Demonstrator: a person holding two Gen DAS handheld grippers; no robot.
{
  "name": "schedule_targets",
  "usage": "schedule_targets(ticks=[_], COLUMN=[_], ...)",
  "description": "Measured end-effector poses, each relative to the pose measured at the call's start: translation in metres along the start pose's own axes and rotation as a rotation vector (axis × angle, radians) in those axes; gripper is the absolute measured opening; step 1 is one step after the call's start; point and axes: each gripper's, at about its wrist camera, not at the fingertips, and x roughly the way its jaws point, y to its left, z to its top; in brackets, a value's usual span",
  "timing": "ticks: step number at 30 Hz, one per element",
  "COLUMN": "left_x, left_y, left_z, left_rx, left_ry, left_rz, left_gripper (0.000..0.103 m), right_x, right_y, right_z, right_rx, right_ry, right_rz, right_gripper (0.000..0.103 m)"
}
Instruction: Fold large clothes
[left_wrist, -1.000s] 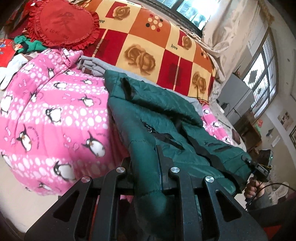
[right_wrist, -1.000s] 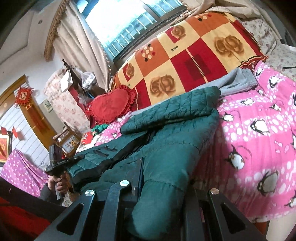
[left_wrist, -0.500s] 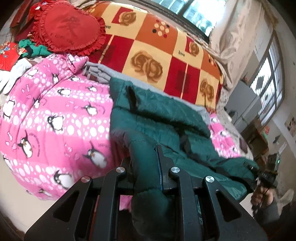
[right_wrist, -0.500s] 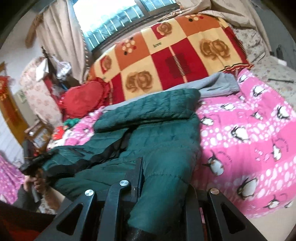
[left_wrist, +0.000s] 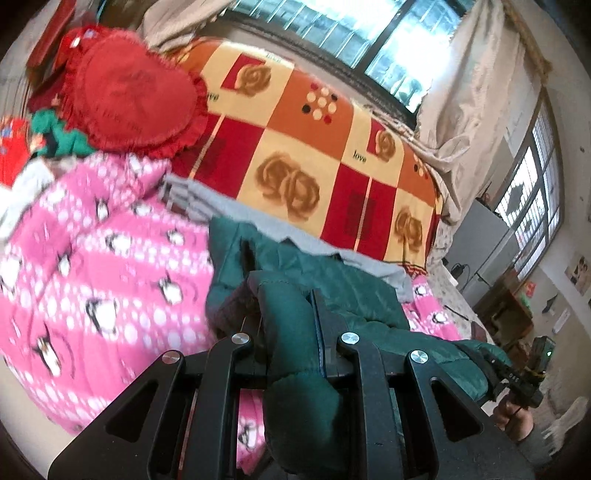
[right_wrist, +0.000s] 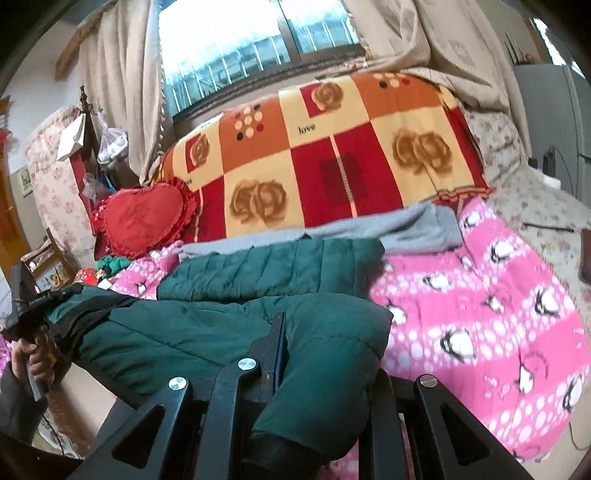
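A dark green quilted jacket (left_wrist: 362, 295) lies across the bed on a pink penguin blanket (left_wrist: 110, 258). My left gripper (left_wrist: 288, 314) is shut on one corner of its near edge, and the cloth bulges out below the fingers. My right gripper (right_wrist: 325, 350) is shut on the other corner of that edge; its right finger is hidden by the fabric. In the right wrist view the jacket (right_wrist: 266, 273) hangs lifted between both grippers, its far half flat on the bed. Each camera sees the other gripper at the frame's edge: the right gripper (left_wrist: 517, 376) and the left gripper (right_wrist: 33, 302), each in a hand.
A grey garment (right_wrist: 406, 225) lies just beyond the jacket. Behind it rises a red and orange rose-check blanket (right_wrist: 332, 155), with a red heart cushion (right_wrist: 144, 218) at its left. Curtains and a window stand behind the bed. Pink blanket (right_wrist: 480, 314) lies bare to the right.
Both grippers have risen and tilted up, lifting the jacket's near edge off the bed front and toward the far side. More of the window shows in both views.
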Motion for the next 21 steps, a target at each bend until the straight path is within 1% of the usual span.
schedule_targets(ticks=[3,5,7,9,10,12,13,15,17,19,21], left_x=[-0.004,-0.003,0.005,0.018,0.028,0.053,0.066,0.095,0.129,0.163,0.194], left_y=[-0.006,-0.008,-0.011,-0.014,-0.015,-0.014,-0.012,-0.004,0.004,0.015,0.026], left_z=[0.008,0.018,0.028,0.042,0.051,0.067,0.073,0.082,0.087,0.088,0.090], left_rx=[0.017,0.016,0.025,0.035,0.044,0.049,0.052,0.030,0.044,0.052,0.055], left_ry=[-0.022,-0.030,-0.030,-0.026,-0.025,-0.021,-0.013,0.007,0.040,0.065,0.101], left_rz=[0.009,0.014,0.025,0.039,0.048,0.068,0.078,0.105,0.158,0.205,0.236], left_gripper=[0.015,0.015,0.015,0.015,0.015,0.015,0.015,0.015,0.015,0.015,0.015], right_x=[0.001,0.008,0.018,0.039,0.045,0.071,0.087,0.112,0.145,0.169,0.188], right_y=[0.002,0.003,0.001,-0.004,-0.007,-0.018,-0.024,-0.031,-0.037,-0.038,-0.040], right_z=[0.011,0.025,0.040,0.061,0.066,0.081,0.087,0.091,0.092,0.092,0.090], right_rx=[-0.007,-0.014,-0.007,-0.003,0.002,0.043,0.056,0.078,0.093,0.090,0.092], right_ry=[-0.043,-0.062,-0.068,-0.073,-0.076,-0.074,-0.069,-0.049,-0.003,0.020,0.038], right_rz=[0.016,0.018,0.018,0.006,0.006,0.010,-0.003,-0.015,-0.048,-0.074,-0.100], right_gripper=[0.015,0.015,0.015,0.015,0.015,0.015,0.015,0.015,0.015,0.015,0.015])
